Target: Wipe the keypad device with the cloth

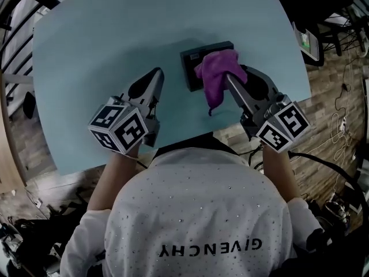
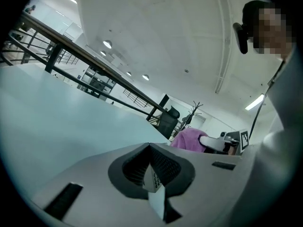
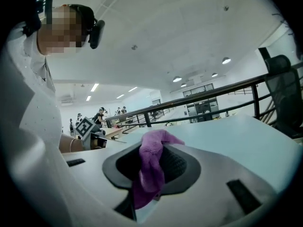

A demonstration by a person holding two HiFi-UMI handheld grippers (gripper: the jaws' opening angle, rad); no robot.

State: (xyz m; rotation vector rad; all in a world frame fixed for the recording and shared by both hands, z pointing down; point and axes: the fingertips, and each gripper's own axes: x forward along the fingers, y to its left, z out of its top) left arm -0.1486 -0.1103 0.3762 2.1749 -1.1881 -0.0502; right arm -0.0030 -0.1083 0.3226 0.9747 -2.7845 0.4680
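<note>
Found the device [image 1: 196, 59] at upper centre of the head view, lying flat on the table [image 1: 86, 45], dark and rectangular. Found the cloth [image 1: 217, 74] draped over its right part, with one tail trailing down off the near edge onto the table. Noted the right gripper [image 1: 229, 79] clenched on the cloth, with a fold pinched between the jaws and bulging out in front in the right gripper view. Noted the left gripper [image 1: 154, 74] pressed shut on nothing, left of the device and apart from it, over bare table. Judged the wipe as begun at most, with cloth on the device and the left part of the top uncovered. Could not tell how firmly the cloth bore down, nor make out any cleaned area. Judged as outstanding: strokes across the uncovered left part and the edges, then removal of the cloth.
</note>
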